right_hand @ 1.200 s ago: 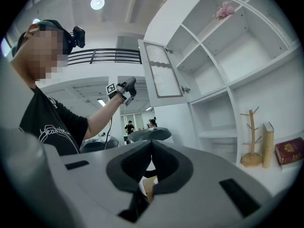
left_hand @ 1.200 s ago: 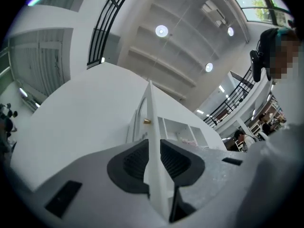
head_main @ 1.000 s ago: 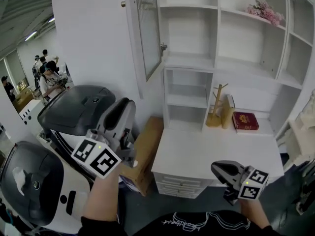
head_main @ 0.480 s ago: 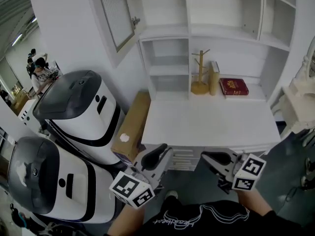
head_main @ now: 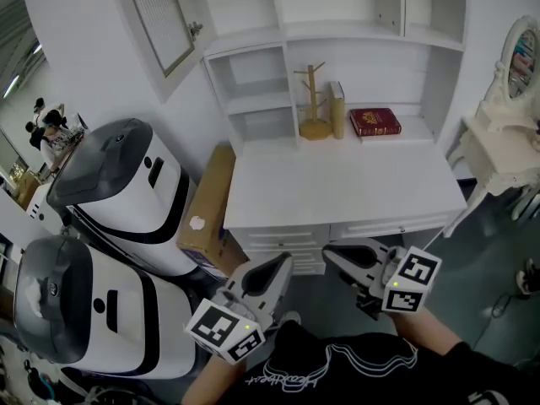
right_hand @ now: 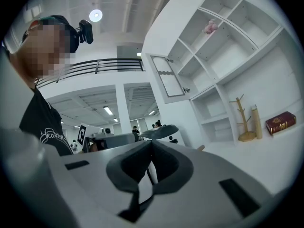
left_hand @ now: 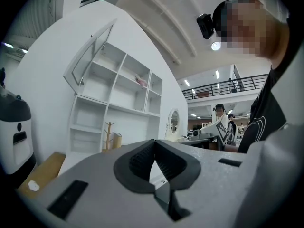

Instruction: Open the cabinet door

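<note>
White shelf unit (head_main: pixel 253 74) fills wall ahead, white desk top (head_main: pixel 337 192) under it w/ red book (head_main: pixel 374 121) at back. Cabinet door (head_main: pixel 159 19) swung open, upper left. My L gripper (head_main: pixel 280 266) jaws just closed, nothing between; R gripper (head_main: pixel 331 253) pinched together, empty.

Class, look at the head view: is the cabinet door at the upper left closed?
No, the cabinet door stands swung out, away from the white shelves.

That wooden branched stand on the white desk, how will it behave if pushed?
The wooden branched stand looks tall and thin over a small round base, so a high push would likely tip it. Bare wood suggests stiff and fairly light. It stands close beside an upright tan box, which it might knock.
</note>
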Action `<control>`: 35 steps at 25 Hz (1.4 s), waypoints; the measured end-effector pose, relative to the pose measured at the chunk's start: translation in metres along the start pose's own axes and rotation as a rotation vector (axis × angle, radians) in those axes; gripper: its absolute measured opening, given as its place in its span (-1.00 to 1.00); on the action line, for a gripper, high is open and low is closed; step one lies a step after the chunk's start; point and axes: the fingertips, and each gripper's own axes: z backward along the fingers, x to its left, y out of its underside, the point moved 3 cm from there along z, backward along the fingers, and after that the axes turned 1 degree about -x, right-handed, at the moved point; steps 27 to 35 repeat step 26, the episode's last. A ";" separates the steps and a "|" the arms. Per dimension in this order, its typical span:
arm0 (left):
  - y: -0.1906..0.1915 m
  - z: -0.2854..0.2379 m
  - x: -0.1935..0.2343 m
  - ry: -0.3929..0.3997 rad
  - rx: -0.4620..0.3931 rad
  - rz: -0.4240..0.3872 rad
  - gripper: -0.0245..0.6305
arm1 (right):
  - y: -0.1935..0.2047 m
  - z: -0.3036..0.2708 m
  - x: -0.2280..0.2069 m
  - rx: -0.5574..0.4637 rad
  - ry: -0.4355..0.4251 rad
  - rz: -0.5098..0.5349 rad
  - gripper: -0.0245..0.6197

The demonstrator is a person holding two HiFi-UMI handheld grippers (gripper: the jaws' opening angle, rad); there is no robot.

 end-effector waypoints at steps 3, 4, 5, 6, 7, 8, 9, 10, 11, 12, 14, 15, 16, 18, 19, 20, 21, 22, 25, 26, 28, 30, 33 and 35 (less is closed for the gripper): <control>-0.002 0.005 -0.001 0.001 -0.006 0.009 -0.91 | 0.000 -0.002 0.006 -0.002 -0.010 0.017 -0.90; -0.002 0.007 0.000 -0.005 -0.007 0.009 -0.91 | 0.000 -0.003 0.008 -0.001 -0.013 0.020 -0.90; -0.001 0.008 0.001 -0.014 -0.007 0.009 -0.91 | 0.000 -0.004 0.009 -0.001 -0.017 0.020 -0.90; -0.001 0.009 0.002 -0.022 -0.007 0.008 -0.91 | -0.001 -0.005 0.010 0.001 -0.020 0.020 -0.90; -0.001 0.010 0.002 -0.028 -0.008 0.008 -0.91 | -0.001 -0.006 0.010 0.004 -0.022 0.021 -0.90; -0.001 0.011 0.003 -0.033 -0.010 0.007 -0.91 | 0.000 -0.007 0.011 0.008 -0.023 0.023 -0.90; -0.001 0.012 0.004 -0.037 -0.012 0.006 -0.91 | 0.000 -0.008 0.012 0.012 -0.023 0.026 -0.90; -0.002 0.014 0.006 -0.041 -0.014 0.004 -0.91 | 0.000 -0.009 0.012 0.016 -0.024 0.029 -0.90; -0.002 0.015 0.008 -0.045 -0.017 0.001 -0.91 | -0.001 -0.011 0.013 0.018 -0.025 0.032 -0.90; -0.003 0.017 0.010 -0.050 -0.020 -0.001 -0.91 | -0.001 -0.012 0.013 0.020 -0.027 0.033 -0.90; -0.003 0.020 0.013 -0.058 -0.025 -0.001 -0.91 | 0.000 -0.015 0.014 0.024 -0.031 0.035 -0.90; -0.003 0.021 0.014 -0.062 -0.026 0.000 -0.91 | 0.000 -0.017 0.015 0.027 -0.034 0.035 -0.90; -0.002 0.022 0.015 -0.065 -0.027 0.004 -0.91 | 0.000 -0.018 0.015 0.029 -0.036 0.036 -0.90; 0.000 0.024 0.017 -0.070 -0.032 0.014 -0.91 | 0.001 -0.020 0.016 0.036 -0.036 0.039 -0.90; 0.001 0.025 0.019 -0.071 -0.036 0.019 -0.91 | 0.002 -0.021 0.016 0.040 -0.036 0.040 -0.90; 0.001 0.026 0.019 -0.071 -0.040 0.022 -0.91 | 0.002 -0.022 0.016 0.044 -0.037 0.042 -0.90; 0.001 0.026 0.020 -0.071 -0.043 0.023 -0.91 | 0.001 -0.023 0.016 0.047 -0.038 0.045 -0.90; 0.001 0.026 0.019 -0.070 -0.045 0.021 -0.91 | 0.001 -0.023 0.016 0.050 -0.039 0.048 -0.90; 0.001 0.025 0.017 -0.064 -0.043 -0.001 -0.91 | 0.000 -0.020 0.017 0.050 -0.037 0.057 -0.90; 0.001 0.025 0.017 -0.062 -0.041 -0.009 -0.91 | 0.000 -0.019 0.017 0.050 -0.035 0.059 -0.90; 0.001 0.025 0.017 -0.062 -0.041 -0.009 -0.91 | 0.000 -0.019 0.017 0.050 -0.035 0.059 -0.90; 0.001 0.025 0.017 -0.062 -0.041 -0.009 -0.91 | 0.000 -0.019 0.017 0.050 -0.035 0.059 -0.90; 0.001 0.025 0.017 -0.062 -0.041 -0.009 -0.91 | 0.000 -0.019 0.017 0.050 -0.035 0.059 -0.90; 0.001 0.025 0.017 -0.062 -0.041 -0.009 -0.91 | 0.000 -0.019 0.017 0.050 -0.035 0.059 -0.90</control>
